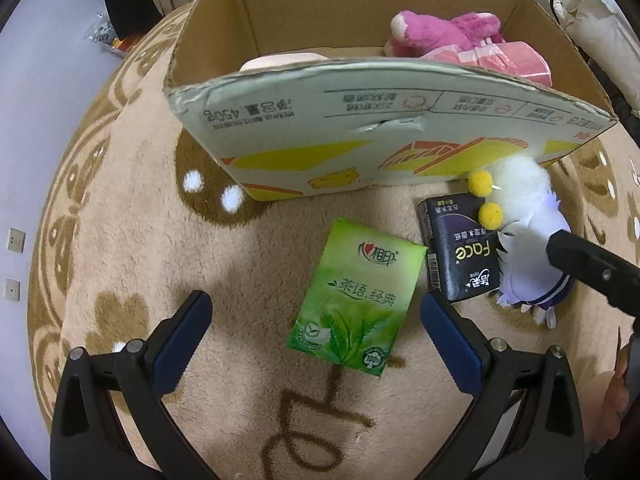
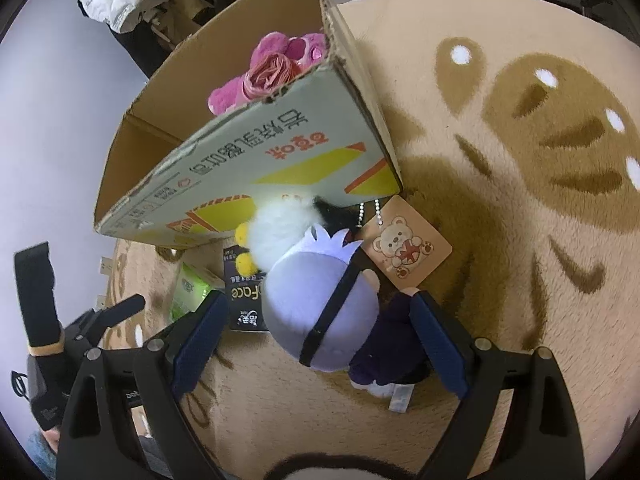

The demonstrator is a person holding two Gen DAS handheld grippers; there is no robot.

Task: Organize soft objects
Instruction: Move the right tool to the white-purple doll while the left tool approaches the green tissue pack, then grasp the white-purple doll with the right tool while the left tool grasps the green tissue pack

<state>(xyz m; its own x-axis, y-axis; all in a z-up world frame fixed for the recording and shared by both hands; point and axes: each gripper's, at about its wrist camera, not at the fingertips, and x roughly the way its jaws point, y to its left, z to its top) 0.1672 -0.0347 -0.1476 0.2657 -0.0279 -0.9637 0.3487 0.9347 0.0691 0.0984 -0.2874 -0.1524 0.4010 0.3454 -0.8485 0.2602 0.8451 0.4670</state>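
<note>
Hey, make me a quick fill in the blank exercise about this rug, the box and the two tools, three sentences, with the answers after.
1. The left tool is open around the ______ tissue pack.
2. The pink plush lies inside the ______ box.
3. The purple-and-white plush between the right tool fingers carries a tag showing a ______.

Answers: green; cardboard; bear

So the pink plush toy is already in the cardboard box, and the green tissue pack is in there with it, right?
Not quite. The pink plush toy is in the cardboard box, but the green tissue pack lies outside it on the rug, between the open left gripper fingers, as the left wrist view shows.
</note>
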